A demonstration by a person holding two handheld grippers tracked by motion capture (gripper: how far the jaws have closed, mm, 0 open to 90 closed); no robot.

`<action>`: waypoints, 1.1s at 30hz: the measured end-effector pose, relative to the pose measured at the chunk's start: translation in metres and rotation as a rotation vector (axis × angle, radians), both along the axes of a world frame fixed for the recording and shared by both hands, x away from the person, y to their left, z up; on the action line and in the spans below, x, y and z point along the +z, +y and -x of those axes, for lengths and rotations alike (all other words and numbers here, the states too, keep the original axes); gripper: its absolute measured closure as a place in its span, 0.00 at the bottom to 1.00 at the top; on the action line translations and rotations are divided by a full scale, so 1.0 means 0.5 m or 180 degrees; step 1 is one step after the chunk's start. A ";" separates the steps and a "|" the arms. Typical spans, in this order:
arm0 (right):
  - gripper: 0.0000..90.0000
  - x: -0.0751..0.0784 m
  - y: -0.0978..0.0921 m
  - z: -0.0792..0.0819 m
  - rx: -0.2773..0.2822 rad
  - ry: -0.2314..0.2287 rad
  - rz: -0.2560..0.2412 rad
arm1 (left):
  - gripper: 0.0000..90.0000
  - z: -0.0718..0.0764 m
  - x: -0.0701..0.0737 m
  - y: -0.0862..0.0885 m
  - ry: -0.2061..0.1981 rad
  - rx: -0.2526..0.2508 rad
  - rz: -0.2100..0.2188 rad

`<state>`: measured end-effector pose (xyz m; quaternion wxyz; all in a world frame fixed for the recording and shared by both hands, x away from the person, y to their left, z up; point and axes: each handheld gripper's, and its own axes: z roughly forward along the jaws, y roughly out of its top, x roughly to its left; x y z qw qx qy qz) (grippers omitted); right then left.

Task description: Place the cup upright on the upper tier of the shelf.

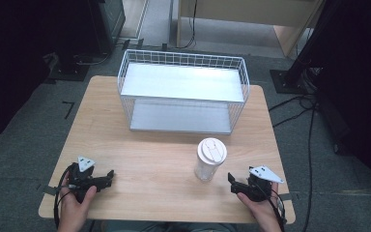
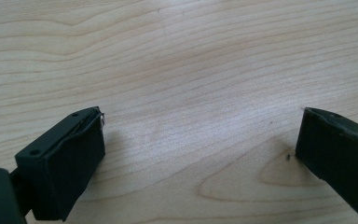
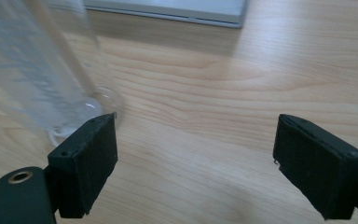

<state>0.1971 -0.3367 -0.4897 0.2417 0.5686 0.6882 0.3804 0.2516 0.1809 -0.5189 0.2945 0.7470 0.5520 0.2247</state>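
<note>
Both grippers sit wide-jawed near the table's front edge, so I'd swing the right gripper [image 1: 231,182] squarely around the cup [image 1: 209,160] before closing.

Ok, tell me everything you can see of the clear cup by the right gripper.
The clear cup stands upright on the wooden table, in front of the wire rack. Its ribbed transparent wall looks plastic and empty; a white lid with a tab closes the top. The open right gripper sits just beside its base, not touching.

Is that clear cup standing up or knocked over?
Upright: the clear cup stands on its base on the table, white lid on top.
</note>
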 end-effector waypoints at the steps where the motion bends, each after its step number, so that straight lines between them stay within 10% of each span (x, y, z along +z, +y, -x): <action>1: 0.15 0.002 0.005 0.001 0.0036 -0.0010 -0.0024 | 0.02 0.000 0.000 0.000 0.0000 0.0000 0.0000; 14: 0.06 0.031 0.071 0.016 0.0472 -0.0168 -0.0161 | 0.02 0.000 0.000 0.000 0.0000 0.0000 0.0000; 33: 0.05 0.047 0.114 0.009 0.0464 -0.0325 -0.0319 | 0.02 0.000 0.000 0.000 -0.0001 -0.0001 0.0000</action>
